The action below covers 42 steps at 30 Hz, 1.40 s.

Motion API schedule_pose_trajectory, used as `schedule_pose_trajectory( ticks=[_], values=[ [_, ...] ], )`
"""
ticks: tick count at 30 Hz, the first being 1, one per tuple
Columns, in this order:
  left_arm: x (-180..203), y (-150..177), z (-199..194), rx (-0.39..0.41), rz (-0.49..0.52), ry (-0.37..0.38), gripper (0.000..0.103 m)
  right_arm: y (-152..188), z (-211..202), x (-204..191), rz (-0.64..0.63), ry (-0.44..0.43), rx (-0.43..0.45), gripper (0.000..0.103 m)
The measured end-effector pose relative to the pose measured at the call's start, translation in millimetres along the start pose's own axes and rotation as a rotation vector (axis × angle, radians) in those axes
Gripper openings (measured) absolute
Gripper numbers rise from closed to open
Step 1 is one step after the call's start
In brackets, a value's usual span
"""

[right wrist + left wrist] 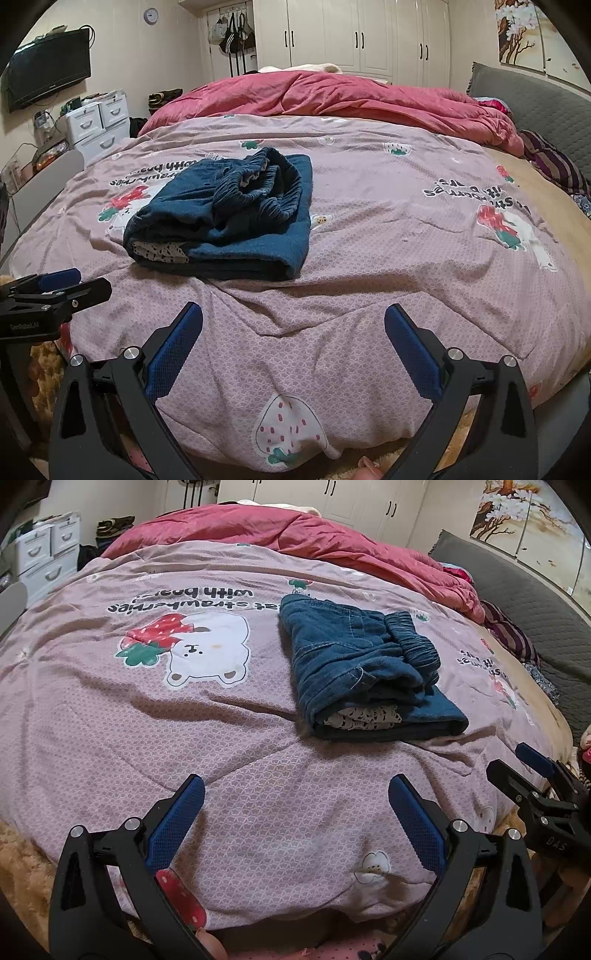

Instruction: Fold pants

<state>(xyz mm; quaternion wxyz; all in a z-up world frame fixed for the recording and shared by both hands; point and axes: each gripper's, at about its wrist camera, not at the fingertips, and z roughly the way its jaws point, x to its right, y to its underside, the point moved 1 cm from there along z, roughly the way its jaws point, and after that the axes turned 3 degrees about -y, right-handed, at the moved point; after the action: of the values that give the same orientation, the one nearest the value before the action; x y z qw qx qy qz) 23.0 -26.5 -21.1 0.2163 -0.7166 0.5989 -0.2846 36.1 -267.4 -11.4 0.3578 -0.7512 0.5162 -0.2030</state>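
Observation:
The dark blue jeans [362, 664] lie folded in a compact bundle on the pink quilt [147, 709], with the elastic waistband on top and a patterned lining showing at the near edge. They also show in the right wrist view [229, 218]. My left gripper [295, 794] is open and empty, hovering over the near part of the quilt, well short of the jeans. My right gripper [293, 321] is open and empty, also short of the jeans. Each gripper shows at the edge of the other's view: the right one [532, 771] and the left one [59, 284].
A crumpled red duvet [332, 96] lies at the far end of the bed. A grey headboard cushion [535, 110] runs along the right side. White drawers [99, 118] and a wall TV [48, 77] stand at the left. White wardrobes [351, 37] line the back wall.

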Motion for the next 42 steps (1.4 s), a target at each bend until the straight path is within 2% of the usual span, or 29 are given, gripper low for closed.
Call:
schedule_pose_trajectory(
  ticks=[42],
  values=[
    [4.2, -1.5, -0.7, 0.007, 0.028, 0.012, 0.094, -3.7, -3.3, -3.0, -0.008, 0.007, -0.001, 0.098]
  ],
)
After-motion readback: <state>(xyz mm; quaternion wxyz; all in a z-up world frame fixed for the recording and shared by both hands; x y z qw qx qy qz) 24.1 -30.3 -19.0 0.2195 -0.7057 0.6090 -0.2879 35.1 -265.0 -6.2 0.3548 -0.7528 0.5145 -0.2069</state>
